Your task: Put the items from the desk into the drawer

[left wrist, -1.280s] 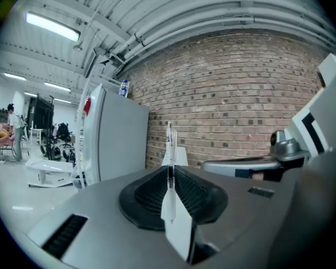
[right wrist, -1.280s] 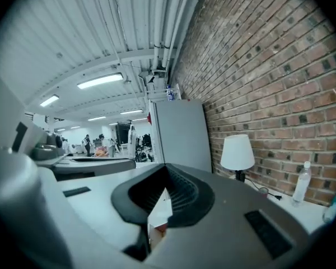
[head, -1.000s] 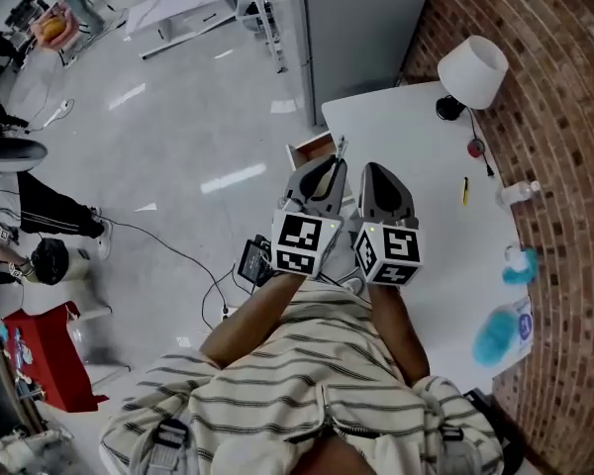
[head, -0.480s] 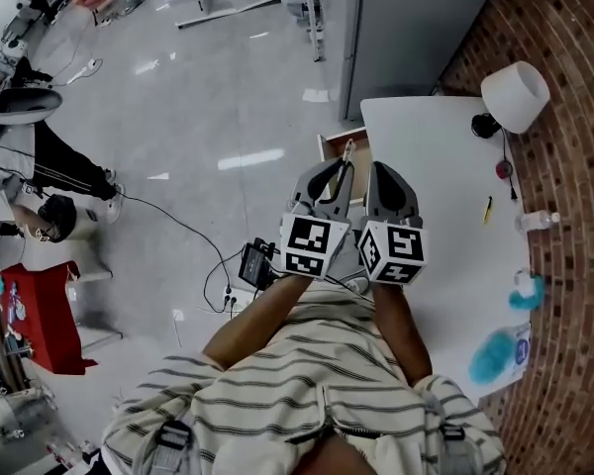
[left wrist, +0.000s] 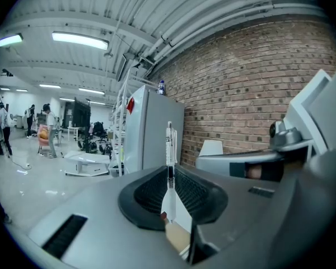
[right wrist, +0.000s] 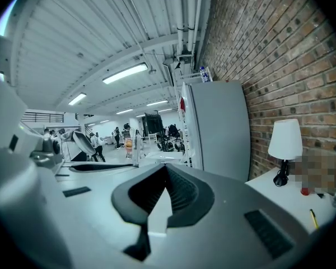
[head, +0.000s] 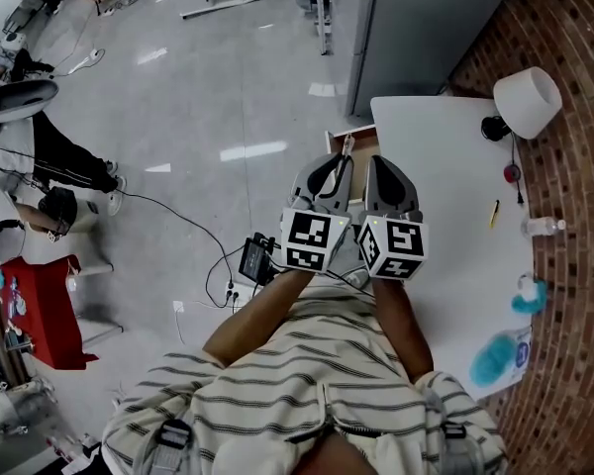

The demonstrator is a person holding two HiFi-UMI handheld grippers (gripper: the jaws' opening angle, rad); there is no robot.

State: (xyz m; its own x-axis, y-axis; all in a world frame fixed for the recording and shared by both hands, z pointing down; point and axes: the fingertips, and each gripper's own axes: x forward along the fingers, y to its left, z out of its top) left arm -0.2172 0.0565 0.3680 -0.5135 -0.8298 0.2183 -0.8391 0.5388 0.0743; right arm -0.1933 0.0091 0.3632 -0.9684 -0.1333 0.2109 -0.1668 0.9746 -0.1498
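A clear pen with a black grip (left wrist: 169,150) stands upright between the jaws of my left gripper (left wrist: 169,179), which is shut on it. From the head view the pen (head: 347,148) pokes out past the left gripper (head: 343,166) over the open wooden drawer (head: 350,134) at the near-left corner of the white desk (head: 445,176). My right gripper (head: 376,170) hangs right beside the left one over the desk's edge; its jaws (right wrist: 167,171) are shut with nothing in them. A yellow pen (head: 494,214) lies on the desk.
On the desk by the brick wall stand a white lamp (head: 528,100), a small clear bottle (head: 542,227) and blue items (head: 495,356). A grey cabinet (head: 416,13) stands beyond the desk. Cables and a black box (head: 253,260) lie on the floor at left.
Both grippers have moved together, the pen still held in the left one. The pen's tip now lies over the open drawer, which was off to its left before.
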